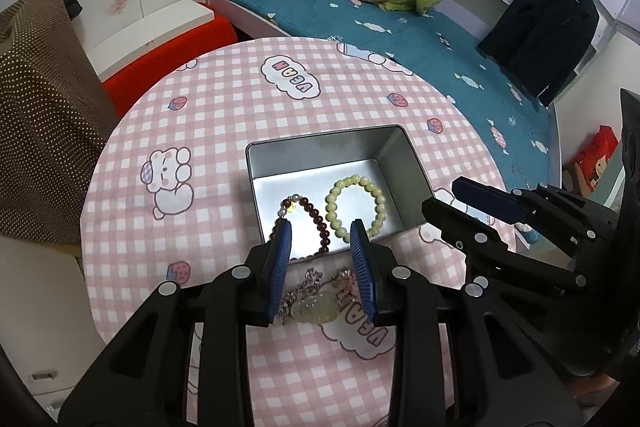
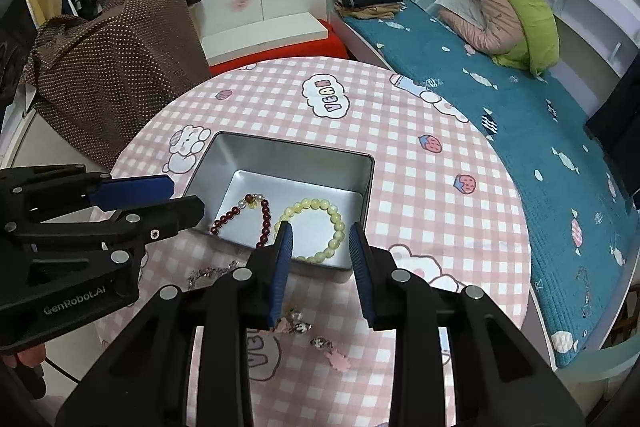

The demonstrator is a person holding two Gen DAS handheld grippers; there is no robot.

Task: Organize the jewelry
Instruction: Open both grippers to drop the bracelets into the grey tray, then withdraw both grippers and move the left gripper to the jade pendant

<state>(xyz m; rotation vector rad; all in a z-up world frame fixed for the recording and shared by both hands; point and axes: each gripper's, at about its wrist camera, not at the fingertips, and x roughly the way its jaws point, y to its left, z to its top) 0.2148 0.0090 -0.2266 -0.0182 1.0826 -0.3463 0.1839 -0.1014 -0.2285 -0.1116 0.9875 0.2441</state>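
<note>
A silver metal tin sits on the round checked table. Inside lie a dark red bead bracelet and a pale yellow bead bracelet. A silver chain necklace with a pale jade pendant lies on the cloth before the tin, between the fingers of my open left gripper. My open, empty right gripper hovers over the tin's near edge. Small pink charms lie below it. Each gripper shows in the other view, the right one and the left one.
The table has a pink checked cloth with cartoon prints. A bed with a teal cover and jackets stands behind and to the right. A brown dotted cloth is draped at the left. A red stool is behind the table.
</note>
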